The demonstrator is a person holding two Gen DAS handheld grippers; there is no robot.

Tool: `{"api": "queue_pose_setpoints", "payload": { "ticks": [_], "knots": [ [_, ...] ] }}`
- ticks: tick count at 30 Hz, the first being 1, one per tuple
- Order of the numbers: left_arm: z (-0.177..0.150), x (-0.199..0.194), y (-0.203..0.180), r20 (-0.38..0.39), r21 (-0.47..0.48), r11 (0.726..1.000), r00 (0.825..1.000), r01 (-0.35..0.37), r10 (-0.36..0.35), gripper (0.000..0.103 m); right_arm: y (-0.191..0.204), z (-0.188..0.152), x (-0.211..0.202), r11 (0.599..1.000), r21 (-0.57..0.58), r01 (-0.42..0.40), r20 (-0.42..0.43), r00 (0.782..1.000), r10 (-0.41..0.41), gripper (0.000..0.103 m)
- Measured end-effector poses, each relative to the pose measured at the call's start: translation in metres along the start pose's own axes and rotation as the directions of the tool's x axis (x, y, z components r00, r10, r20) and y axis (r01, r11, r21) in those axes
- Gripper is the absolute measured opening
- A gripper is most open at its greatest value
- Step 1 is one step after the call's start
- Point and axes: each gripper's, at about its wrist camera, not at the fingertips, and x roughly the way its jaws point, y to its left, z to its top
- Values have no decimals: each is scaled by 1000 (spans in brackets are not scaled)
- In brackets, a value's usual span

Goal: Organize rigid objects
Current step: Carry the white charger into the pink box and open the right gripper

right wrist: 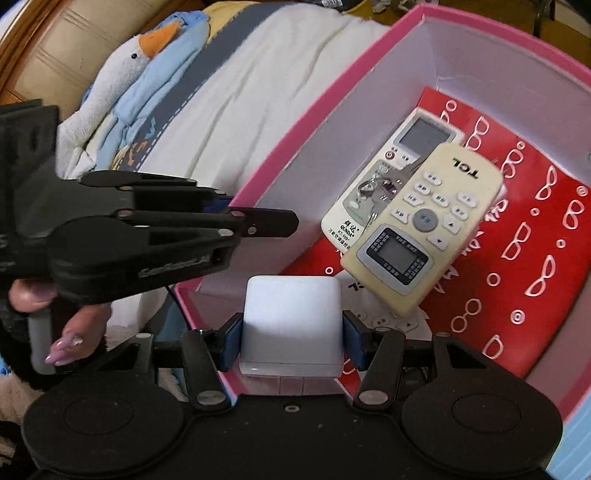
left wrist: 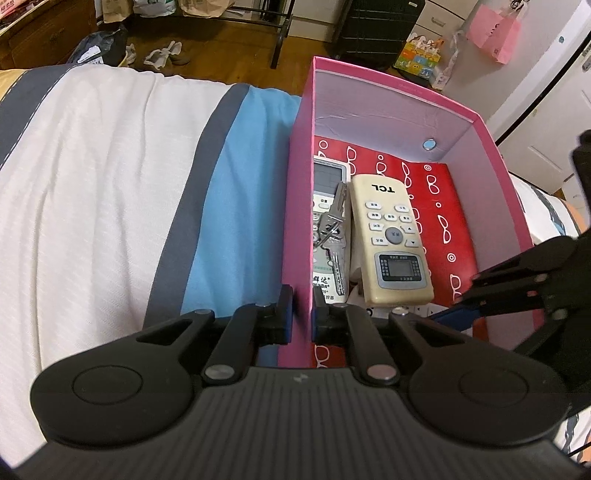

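Observation:
A pink box point(left wrist: 299, 206) lies open on the bed. My left gripper point(left wrist: 302, 314) is shut on its left wall near the front corner. Inside, on a red sheet printed with white glasses point(left wrist: 443, 206), lie a cream TCL remote point(left wrist: 391, 236), a grey-white remote point(left wrist: 327, 181) and a bunch of keys point(left wrist: 332, 229) on top of it. My right gripper point(right wrist: 291, 339) is shut on a white cube-shaped block point(right wrist: 291, 317), held over the box's near end. Under the TCL remote point(right wrist: 424, 221) part of another white remote point(right wrist: 373, 319) shows. The left gripper's fingers point(right wrist: 258, 223) reach the box wall point(right wrist: 280, 162).
The box rests on a white bedcover point(left wrist: 92, 184) with grey and blue stripes point(left wrist: 236, 206). A plush goose point(right wrist: 125, 66) lies near the wooden headboard. A hand point(right wrist: 70, 332) holds the left gripper's handle. Beyond the bed are shoes, a dark suitcase point(left wrist: 376, 26) and a pink bag point(left wrist: 495, 29).

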Motion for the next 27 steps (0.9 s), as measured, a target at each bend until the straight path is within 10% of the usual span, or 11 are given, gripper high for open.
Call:
{"api": "queue_pose_setpoints", "payload": {
  "ticks": [16, 27],
  "knots": [
    [-1, 1, 2, 1, 17, 1000, 1000, 13, -13, 9, 5, 4, 17, 1000, 3, -19, -21, 1000, 19, 66],
    [-1, 0, 1, -1, 15, 1000, 1000, 5, -5, 9, 8, -50, -93, 998, -57, -10, 253, 967, 24, 66]
  ]
}}
